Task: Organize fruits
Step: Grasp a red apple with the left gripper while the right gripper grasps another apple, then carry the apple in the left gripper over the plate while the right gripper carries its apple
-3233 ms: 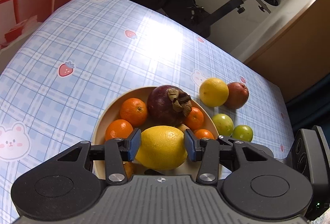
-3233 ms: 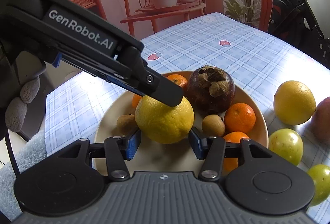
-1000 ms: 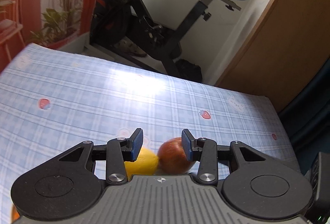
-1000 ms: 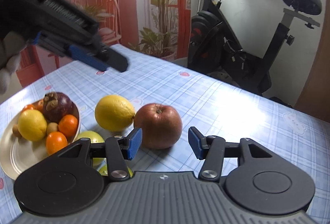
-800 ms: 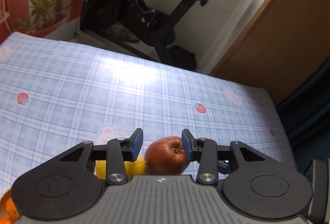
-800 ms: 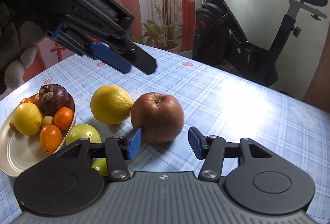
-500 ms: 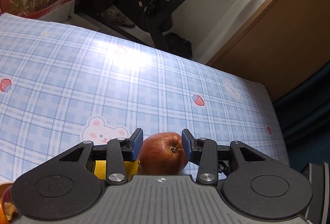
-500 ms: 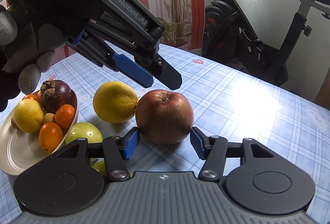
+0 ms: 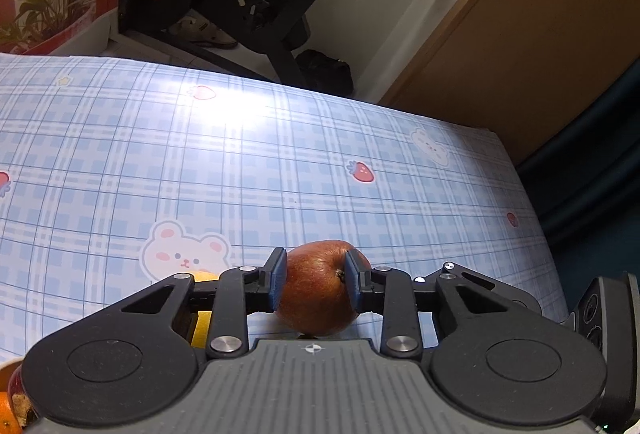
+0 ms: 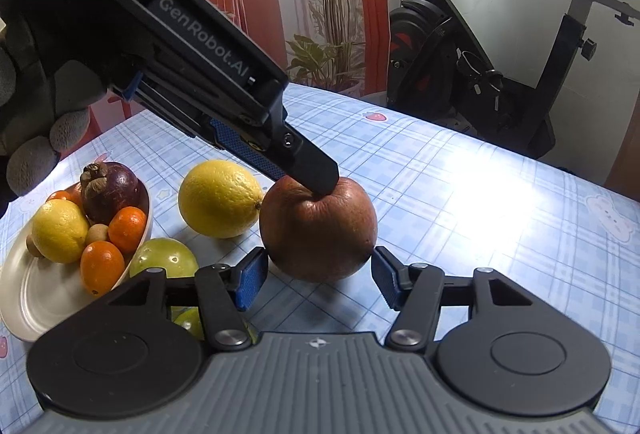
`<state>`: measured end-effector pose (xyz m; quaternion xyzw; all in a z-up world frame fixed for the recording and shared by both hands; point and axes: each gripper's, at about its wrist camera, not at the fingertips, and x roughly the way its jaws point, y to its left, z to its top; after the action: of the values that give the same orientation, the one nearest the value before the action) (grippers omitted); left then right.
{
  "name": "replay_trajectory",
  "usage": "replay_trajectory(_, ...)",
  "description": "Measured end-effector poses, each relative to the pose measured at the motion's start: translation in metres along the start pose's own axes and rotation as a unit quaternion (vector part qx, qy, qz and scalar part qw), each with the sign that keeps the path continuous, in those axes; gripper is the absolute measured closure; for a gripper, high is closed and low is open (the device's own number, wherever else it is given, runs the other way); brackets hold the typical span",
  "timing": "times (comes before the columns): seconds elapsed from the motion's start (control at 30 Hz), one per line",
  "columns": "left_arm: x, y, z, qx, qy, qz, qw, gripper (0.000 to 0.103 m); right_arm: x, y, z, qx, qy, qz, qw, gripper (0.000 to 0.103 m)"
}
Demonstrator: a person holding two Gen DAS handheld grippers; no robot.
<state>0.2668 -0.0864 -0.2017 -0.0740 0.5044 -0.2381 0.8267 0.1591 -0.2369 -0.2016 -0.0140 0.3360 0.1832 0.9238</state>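
A red apple (image 9: 316,294) (image 10: 320,230) sits on the blue checked tablecloth. My left gripper (image 9: 316,282) (image 10: 308,170) comes down on it from above, its jaws closing, both blue pads pressed on the apple's sides near the stem. My right gripper (image 10: 319,280) stands open low at the apple's near side, its fingertips flanking the fruit without touching. A loose lemon (image 10: 220,198) (image 9: 200,318) touches the apple's left side. The cream plate (image 10: 28,298) at left holds a lemon (image 10: 60,230), a mangosteen (image 10: 112,190) and small oranges.
A green fruit (image 10: 164,258) lies against the plate, a second one mostly hidden behind my right gripper. A gloved hand (image 10: 32,138) holds the left gripper. Bare tablecloth (image 9: 280,154) stretches beyond the apple to the far edge, with an exercise bike (image 10: 480,54) behind.
My left gripper has tipped down over the apple and its pads have closed onto it. The right gripper has edged closer to the apple, its jaws slightly wider.
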Motion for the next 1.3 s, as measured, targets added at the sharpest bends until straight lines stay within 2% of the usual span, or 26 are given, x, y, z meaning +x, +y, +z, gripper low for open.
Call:
replay_trajectory(0.33,-0.048,-0.007,-0.019,-0.004,-0.019,-0.013,0.9997,0.07,-0.032,0.033,0.007,-0.016,-0.01,0.008,1.0,0.043)
replay_trajectory(0.63,-0.104,0.02,-0.057,-0.019,-0.032,0.004,0.9993,0.07,-0.041,0.096,0.005,-0.037,-0.016,0.042,0.998,0.043)
replay_trajectory(0.8,-0.129,0.043,-0.085,-0.046,-0.037,0.017,0.9981,0.071,-0.038,0.134,-0.002,-0.057,-0.007,0.067,0.996,0.043)
replay_trajectory(1.03,-0.15,0.069,-0.119,-0.08,-0.037,0.024,0.9958,0.071,-0.035,0.174,-0.013,-0.079,0.012,0.09,0.993,0.043)
replay_trajectory(1.3,-0.159,0.082,-0.147,-0.088,-0.029,0.041,0.9949,0.07,-0.026,0.203,-0.025,-0.094,0.035,0.113,0.989,0.043)
